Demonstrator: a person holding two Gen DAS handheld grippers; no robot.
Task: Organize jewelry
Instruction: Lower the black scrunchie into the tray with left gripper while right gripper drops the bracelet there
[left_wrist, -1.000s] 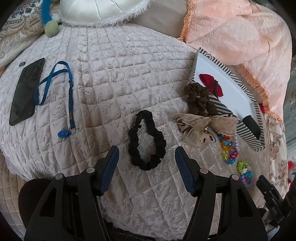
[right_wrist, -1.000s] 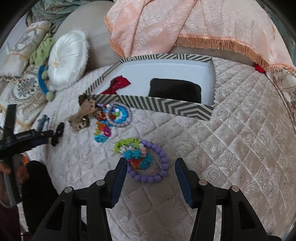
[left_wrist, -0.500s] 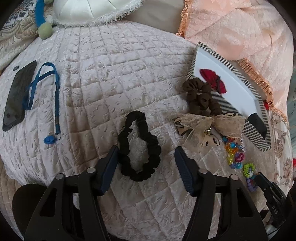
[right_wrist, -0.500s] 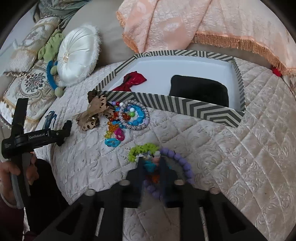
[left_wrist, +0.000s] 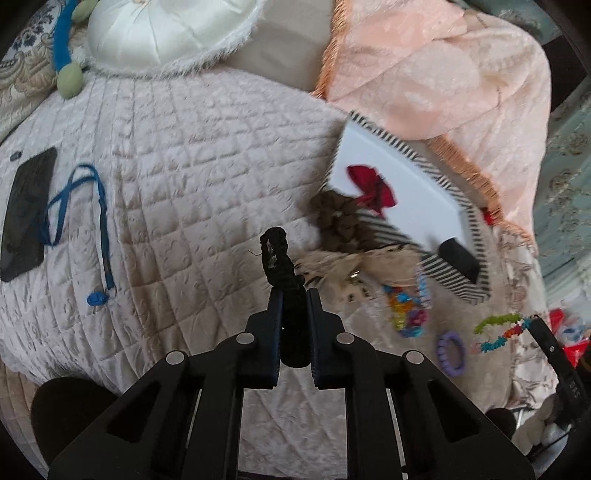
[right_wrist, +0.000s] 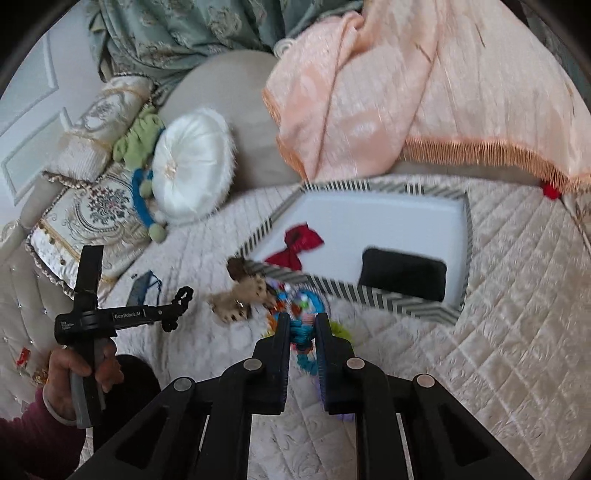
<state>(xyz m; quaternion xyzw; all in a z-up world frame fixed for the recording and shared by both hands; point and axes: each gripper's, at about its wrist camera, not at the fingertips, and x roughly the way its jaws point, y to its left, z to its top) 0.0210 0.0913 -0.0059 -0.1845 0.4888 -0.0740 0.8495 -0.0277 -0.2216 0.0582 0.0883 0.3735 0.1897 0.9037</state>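
Observation:
My left gripper (left_wrist: 294, 295) is shut on the black scrunchie (left_wrist: 279, 258) and holds it lifted above the quilt; it also shows in the right wrist view (right_wrist: 179, 306). My right gripper (right_wrist: 302, 321) is shut on a multicoloured bead bracelet (right_wrist: 303, 334), raised off the quilt. The chevron-striped tray (right_wrist: 369, 293) lies beyond, holding a red bow (right_wrist: 297, 245) and a black pad (right_wrist: 404, 273). A brown scrunchie (left_wrist: 340, 221), a beige lace bow (left_wrist: 343, 264) and more bead bracelets (left_wrist: 406, 314) lie next to the tray.
A purple bead ring (left_wrist: 450, 350) lies on the quilt at the right. A black phone (left_wrist: 27, 212) with a blue lanyard (left_wrist: 99, 229) lies at the left. A white round cushion (right_wrist: 192, 166) and a peach blanket (right_wrist: 424, 92) are behind.
Both grippers have closed: the left took the black scrunchie and lifted it, the right took the bead bracelet and lifted it toward the tray.

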